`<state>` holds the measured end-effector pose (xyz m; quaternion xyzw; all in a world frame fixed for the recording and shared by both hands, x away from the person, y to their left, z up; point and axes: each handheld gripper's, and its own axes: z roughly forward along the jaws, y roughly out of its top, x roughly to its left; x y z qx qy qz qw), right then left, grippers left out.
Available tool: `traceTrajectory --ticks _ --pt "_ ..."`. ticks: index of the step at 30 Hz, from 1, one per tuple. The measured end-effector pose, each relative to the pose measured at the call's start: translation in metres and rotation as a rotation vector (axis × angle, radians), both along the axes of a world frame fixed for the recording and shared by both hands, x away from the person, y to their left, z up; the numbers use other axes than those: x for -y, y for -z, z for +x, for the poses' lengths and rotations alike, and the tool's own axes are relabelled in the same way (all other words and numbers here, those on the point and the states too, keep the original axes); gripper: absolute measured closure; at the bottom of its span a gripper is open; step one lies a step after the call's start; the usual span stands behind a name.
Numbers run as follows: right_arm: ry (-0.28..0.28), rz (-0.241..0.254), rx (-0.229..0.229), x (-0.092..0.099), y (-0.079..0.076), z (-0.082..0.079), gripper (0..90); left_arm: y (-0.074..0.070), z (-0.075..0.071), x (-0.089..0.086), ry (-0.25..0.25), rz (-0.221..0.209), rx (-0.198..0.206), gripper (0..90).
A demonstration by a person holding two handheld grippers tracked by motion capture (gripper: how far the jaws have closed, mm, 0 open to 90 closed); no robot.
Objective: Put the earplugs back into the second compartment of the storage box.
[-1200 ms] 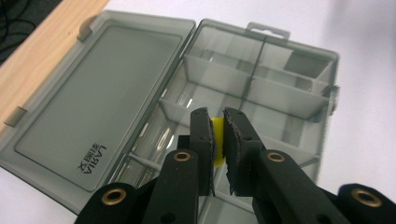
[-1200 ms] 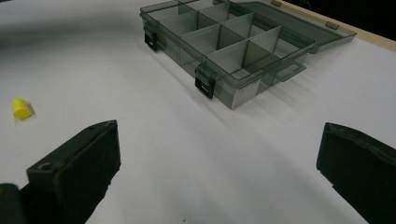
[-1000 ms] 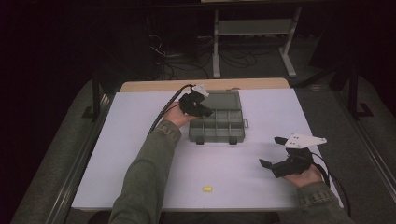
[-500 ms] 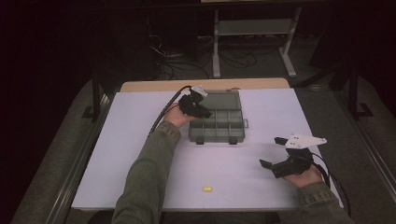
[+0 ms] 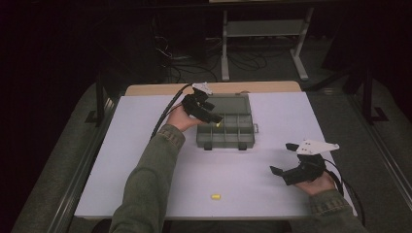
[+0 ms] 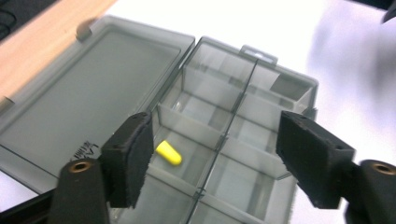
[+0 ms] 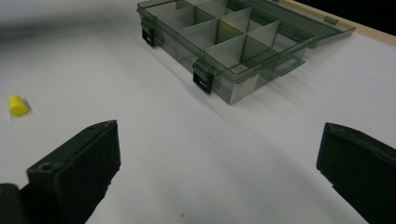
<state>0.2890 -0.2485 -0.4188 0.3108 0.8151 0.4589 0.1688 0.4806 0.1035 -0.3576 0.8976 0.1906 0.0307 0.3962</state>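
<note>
A smoky clear compartment box [image 5: 233, 130] lies open at the table's far middle, its lid [image 6: 88, 102] folded flat behind it. One yellow foam plug [image 6: 169, 153] rests in a compartment near the lid hinge. My left gripper [image 5: 215, 118] hovers just over that compartment, jaws open around empty air [image 6: 212, 140]. A second yellow plug [image 5: 215, 196] lies loose near the table's front edge and appears at the far left of the right gripper view [image 7: 16, 105]. My right gripper [image 5: 281, 164] is low over the table at the front right, open and empty [image 7: 219, 149], facing the box [image 7: 224, 42].
The white table top [image 5: 145, 160] has a wooden strip [image 5: 160, 90] along its far edge. The box's two black latches [image 7: 203, 79] face the front. A metal stand [image 5: 262, 29] and cables are on the dark floor beyond the table.
Nothing has visibly moved. The left gripper stays over the box and the right gripper keeps its place at the front right.
</note>
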Motion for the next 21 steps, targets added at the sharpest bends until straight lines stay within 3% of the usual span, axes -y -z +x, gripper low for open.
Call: traceTrajectory --ticks 9,21 --pt "0.004 0.001 0.000 0.001 0.000 0.001 0.0 -0.017 -0.014 -0.003 0.000 -0.039 0.032 2.6" --pt "0.007 -0.001 0.003 0.000 0.000 0.000 0.0 -0.036 -0.051 -0.002 0.075 -0.020 0.095 0.0"
